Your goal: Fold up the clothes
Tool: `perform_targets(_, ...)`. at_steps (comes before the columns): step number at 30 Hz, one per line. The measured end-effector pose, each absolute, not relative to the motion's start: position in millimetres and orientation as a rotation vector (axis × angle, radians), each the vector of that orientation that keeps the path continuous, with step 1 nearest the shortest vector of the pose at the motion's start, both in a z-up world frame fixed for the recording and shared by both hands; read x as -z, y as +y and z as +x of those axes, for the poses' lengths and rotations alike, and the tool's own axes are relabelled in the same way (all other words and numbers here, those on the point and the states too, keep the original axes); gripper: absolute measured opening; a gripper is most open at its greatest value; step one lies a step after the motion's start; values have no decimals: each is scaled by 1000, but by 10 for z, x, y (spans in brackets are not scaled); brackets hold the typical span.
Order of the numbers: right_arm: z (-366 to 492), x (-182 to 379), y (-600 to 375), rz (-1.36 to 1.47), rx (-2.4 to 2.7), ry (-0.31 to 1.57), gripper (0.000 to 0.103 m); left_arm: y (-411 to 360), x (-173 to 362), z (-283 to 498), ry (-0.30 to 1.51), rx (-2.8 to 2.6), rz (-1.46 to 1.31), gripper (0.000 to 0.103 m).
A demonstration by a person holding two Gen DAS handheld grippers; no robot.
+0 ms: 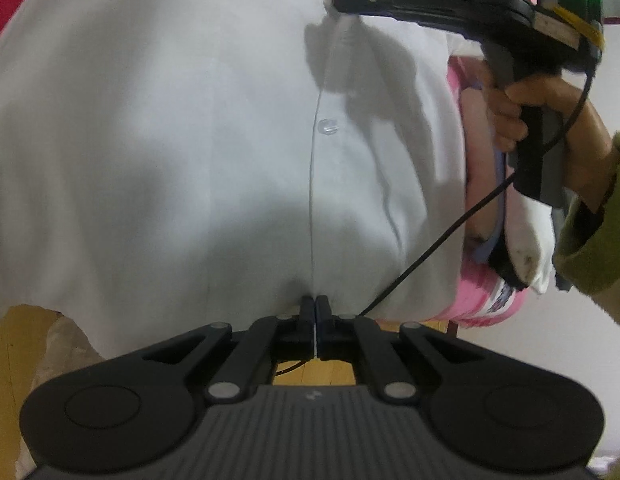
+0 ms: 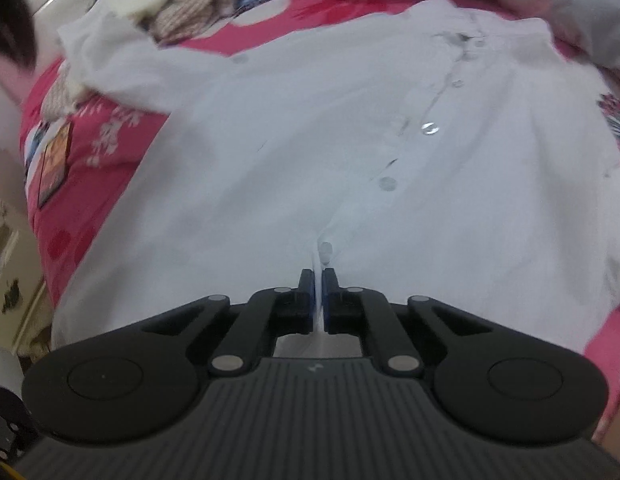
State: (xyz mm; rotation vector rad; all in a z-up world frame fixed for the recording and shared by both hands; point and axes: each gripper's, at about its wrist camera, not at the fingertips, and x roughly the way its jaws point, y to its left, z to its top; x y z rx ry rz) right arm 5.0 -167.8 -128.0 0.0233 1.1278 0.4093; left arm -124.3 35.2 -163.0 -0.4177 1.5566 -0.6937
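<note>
A white button-up shirt point(image 1: 170, 140) point(image 2: 310, 140) lies spread over a pink flowered bedspread point(image 2: 110, 128). My left gripper point(image 1: 315, 304) is shut on the shirt's hem edge at the placket. In the right wrist view my right gripper point(image 2: 318, 280) is shut on the shirt's edge beside a clear button point(image 2: 325, 249). That right gripper point(image 1: 342, 0) also shows in the left wrist view at the top, held by a hand point(image 1: 550, 120), its fingers pinching the fabric further along the placket. The collar point(image 2: 462, 36) lies at the far end.
Beige knit and cream clothes point(image 2: 178, 0) lie heaped at the bed's far left. A grey garment point(image 2: 590, 28) sits at the far right. A black cable point(image 1: 450, 232) trails from the right gripper. Yellow wooden floor point(image 1: 22, 344) shows below the bed's edge.
</note>
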Motion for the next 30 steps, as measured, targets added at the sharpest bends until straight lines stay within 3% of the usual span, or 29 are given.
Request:
perform_targets(4,44,1260,-1706,12,-415,1132,31,365,1647,-1206,1572,702,-399,24)
perform_targets(6,-54,1083,-1820,30,-374,1092,35,372,1656,-1187,1579,706,-389,28)
perform_targets(10,-464,627,-2275,121,-260,1047,33,428,1453,-1107,1568,762,-319,29)
perform_targets(14,-892,530,-2330,30,-237,1145,17,379,1241,-954,1517,823,-253,30)
perform_targets(21,-1292,1024,-2114,-173,-205,1326,16,-177,1416,-786,1507,989,-127,37)
perform_targets(24,-1391,1175,-2239,-200,-99,1400,15,-224,1562,-760,1569,978,-63,29)
perform_targets(30,-1290,898,-2233,-97,-97,1302,14,-125,1408,-645,1541,1014,-23,40)
